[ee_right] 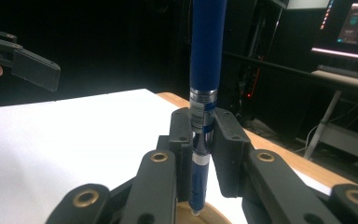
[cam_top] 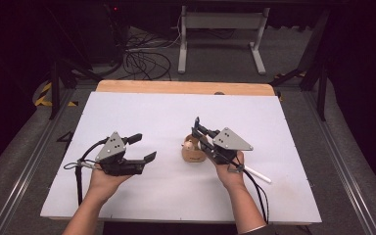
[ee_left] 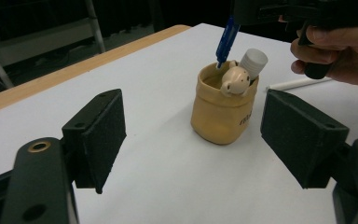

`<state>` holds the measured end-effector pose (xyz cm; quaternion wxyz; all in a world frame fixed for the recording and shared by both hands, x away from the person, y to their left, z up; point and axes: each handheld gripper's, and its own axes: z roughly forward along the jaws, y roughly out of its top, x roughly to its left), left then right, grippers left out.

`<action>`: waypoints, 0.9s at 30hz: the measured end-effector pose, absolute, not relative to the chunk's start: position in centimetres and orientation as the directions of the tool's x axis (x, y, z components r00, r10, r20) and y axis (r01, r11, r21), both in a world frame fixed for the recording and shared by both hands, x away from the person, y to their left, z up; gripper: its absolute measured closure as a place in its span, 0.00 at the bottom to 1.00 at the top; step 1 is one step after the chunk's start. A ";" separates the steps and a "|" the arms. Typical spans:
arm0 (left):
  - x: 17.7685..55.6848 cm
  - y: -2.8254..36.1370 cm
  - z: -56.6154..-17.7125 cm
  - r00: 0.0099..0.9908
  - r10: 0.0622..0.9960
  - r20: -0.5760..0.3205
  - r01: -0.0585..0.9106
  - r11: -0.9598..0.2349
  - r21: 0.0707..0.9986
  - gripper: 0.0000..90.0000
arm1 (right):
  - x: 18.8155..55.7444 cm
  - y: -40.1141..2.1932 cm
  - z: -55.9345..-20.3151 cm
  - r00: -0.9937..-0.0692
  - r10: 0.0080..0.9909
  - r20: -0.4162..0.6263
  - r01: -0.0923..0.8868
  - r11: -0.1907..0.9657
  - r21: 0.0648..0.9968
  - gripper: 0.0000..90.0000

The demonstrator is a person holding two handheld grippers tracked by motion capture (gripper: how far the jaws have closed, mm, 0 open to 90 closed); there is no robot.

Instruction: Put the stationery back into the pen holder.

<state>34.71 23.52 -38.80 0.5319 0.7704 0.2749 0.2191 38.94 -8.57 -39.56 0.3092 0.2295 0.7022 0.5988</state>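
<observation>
Right fingers point(ee_right: 201, 140) pinch blue pen point(ee_right: 207, 56) — left fingers point(ee_left: 193, 140) spread, empty

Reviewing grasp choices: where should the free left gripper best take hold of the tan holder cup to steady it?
Probably the tan holder cup at mid-body, jaws level, from the open left gripper side. The walls look upright and rounded, and the blue pen held by the right gripper occupies the rim.

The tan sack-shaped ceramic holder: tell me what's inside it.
In the tan sack-shaped ceramic holder stands a white cylinder, beside a small animal figure at the rim. The blue pen in the right tool reaches its mouth. The holder's wall covers its bottom.
</observation>
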 end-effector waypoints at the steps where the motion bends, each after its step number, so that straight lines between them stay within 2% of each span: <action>1: 34.7 23.6 -38.8 0.751 0.659 0.043 0.192 -0.280 0.941 0.25 | 39.0 -8.5 -39.6 -0.705 0.693 -0.149 -0.038 0.173 0.984 0.88; 10: 34.7 24.1 -38.9 0.742 0.670 0.041 0.197 -0.275 0.941 0.25 | 39.7 -8.8 -39.8 -0.713 0.696 -0.090 0.021 0.149 0.989 0.88; 27: 34.7 24.6 -38.9 0.737 0.675 0.026 0.201 -0.256 0.945 0.24 | 40.4 -8.4 -40.4 -0.724 0.687 -0.067 0.084 0.184 0.979 0.87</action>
